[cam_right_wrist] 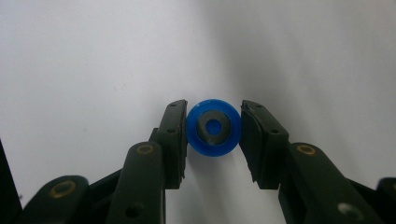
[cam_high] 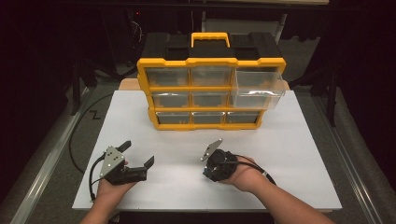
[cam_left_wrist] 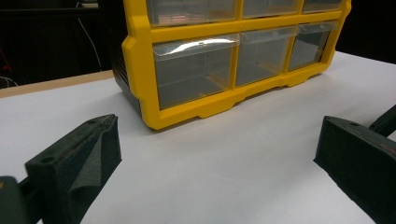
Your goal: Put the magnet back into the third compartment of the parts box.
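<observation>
A small blue wheel [cam_right_wrist: 213, 127] with a dark grey hub sits between the pads of my right gripper [cam_right_wrist: 212, 135], which is shut on it above the white board. In the high view the right gripper [cam_high: 208, 171] points downward at the front middle of the board, a hand wrapped around it. My left gripper [cam_high: 137, 154] rests at the front left, open, with nothing between its wide-set jaws. From the left gripper view, the left gripper [cam_left_wrist: 217, 154] faces the organizer's bottom row of drawers.
A yellow-and-black drawer organizer [cam_high: 210, 61] with clear drawers stands at the back of the white board [cam_high: 289, 154]. Its right-hand upper drawer [cam_high: 259, 91] is pulled out. The organizer [cam_left_wrist: 140, 70] is close ahead of the left gripper. Dark floor surrounds the board.
</observation>
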